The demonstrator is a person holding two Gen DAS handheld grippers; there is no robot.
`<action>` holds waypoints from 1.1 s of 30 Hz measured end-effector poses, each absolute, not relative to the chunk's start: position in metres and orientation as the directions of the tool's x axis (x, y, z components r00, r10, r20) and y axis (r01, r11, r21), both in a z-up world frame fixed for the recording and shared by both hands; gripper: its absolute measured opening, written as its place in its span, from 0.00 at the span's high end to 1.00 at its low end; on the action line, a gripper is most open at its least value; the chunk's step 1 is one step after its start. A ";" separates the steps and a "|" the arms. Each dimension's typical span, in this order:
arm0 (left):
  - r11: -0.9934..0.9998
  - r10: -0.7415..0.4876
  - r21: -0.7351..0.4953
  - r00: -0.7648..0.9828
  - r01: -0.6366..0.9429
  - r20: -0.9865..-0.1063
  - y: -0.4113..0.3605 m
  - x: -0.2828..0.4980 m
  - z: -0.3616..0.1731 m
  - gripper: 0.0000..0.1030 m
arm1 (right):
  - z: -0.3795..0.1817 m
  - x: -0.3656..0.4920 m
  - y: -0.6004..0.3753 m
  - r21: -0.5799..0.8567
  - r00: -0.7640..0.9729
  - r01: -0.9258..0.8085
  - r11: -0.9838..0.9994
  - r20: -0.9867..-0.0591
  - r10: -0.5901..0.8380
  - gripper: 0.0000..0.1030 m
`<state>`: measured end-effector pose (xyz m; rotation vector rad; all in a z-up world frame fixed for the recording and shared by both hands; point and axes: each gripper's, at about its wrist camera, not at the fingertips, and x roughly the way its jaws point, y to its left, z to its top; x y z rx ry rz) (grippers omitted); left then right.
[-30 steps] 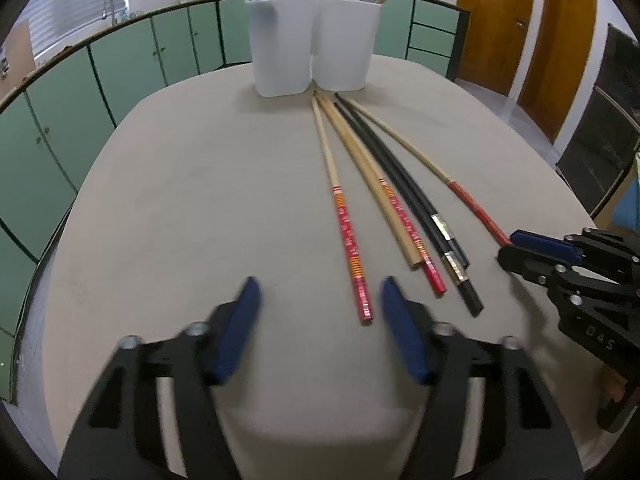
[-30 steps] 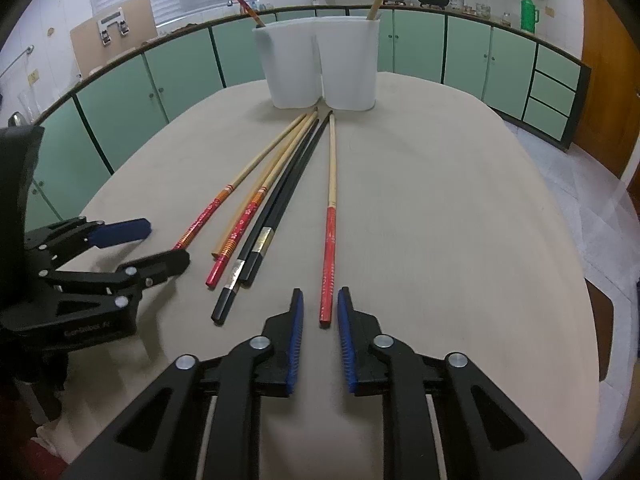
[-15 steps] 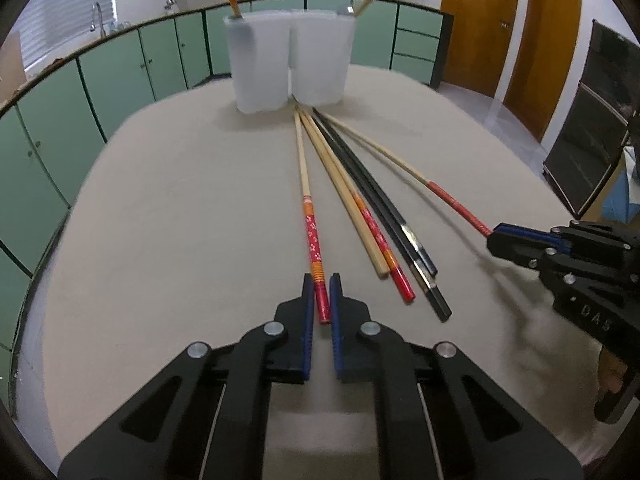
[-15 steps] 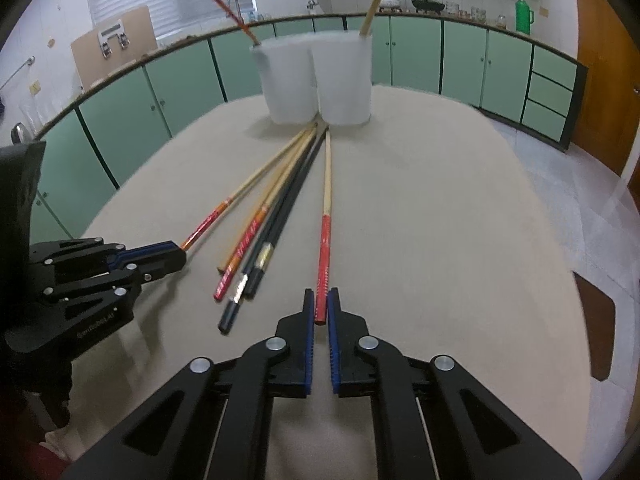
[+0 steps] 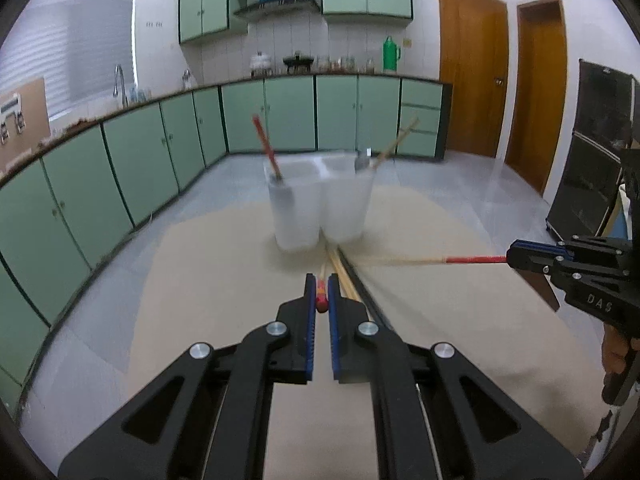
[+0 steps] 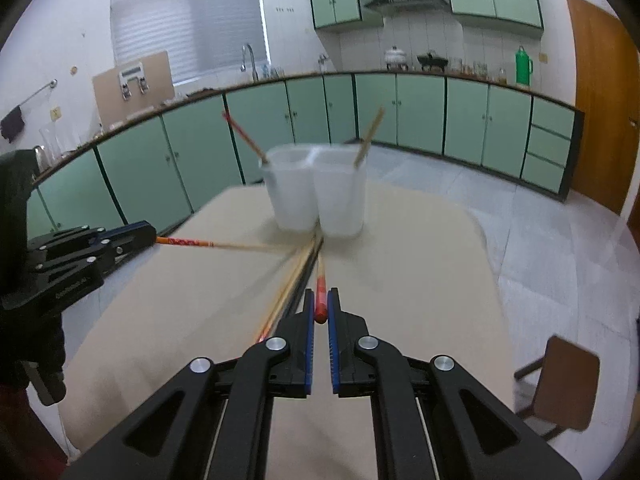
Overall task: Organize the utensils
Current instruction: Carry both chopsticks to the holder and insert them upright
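The beige oval desk (image 5: 460, 320) has bare surface along its left and right edges; two joined translucent white plastic cups (image 5: 318, 206) stand near its far edge, each with one chopstick in it. The loose wooden and black chopsticks (image 5: 348, 276) fan out on the desk from the foot of the cups. "DAS" is readable on the right hand-held gripper (image 5: 510, 258). Since a second ago both tools have risen. The left hand-held gripper (image 5: 321, 300), then spread, now pinches a red-and-orange-ended wooden chopstick (image 5: 321, 296). The right one pinches a red-ended wooden chopstick (image 5: 472, 259).
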<state>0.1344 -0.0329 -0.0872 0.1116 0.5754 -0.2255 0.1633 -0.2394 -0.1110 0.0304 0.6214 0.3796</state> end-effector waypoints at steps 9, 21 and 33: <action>0.958 -0.232 0.041 0.849 0.285 -0.475 -0.039 0.169 -0.042 0.95 | -0.053 0.201 -0.242 0.122 0.781 -0.378 0.918 -0.491 0.387 0.94; 0.941 -0.307 0.017 0.876 0.337 -0.373 -0.046 0.174 0.010 0.96 | 0.017 0.224 -0.236 0.080 0.804 -0.446 0.891 -0.401 0.439 0.95; 0.944 -0.295 0.080 0.929 0.319 -0.224 -0.061 0.205 0.073 0.96 | 0.089 0.273 -0.234 0.093 0.865 -0.438 0.894 -0.228 0.447 0.95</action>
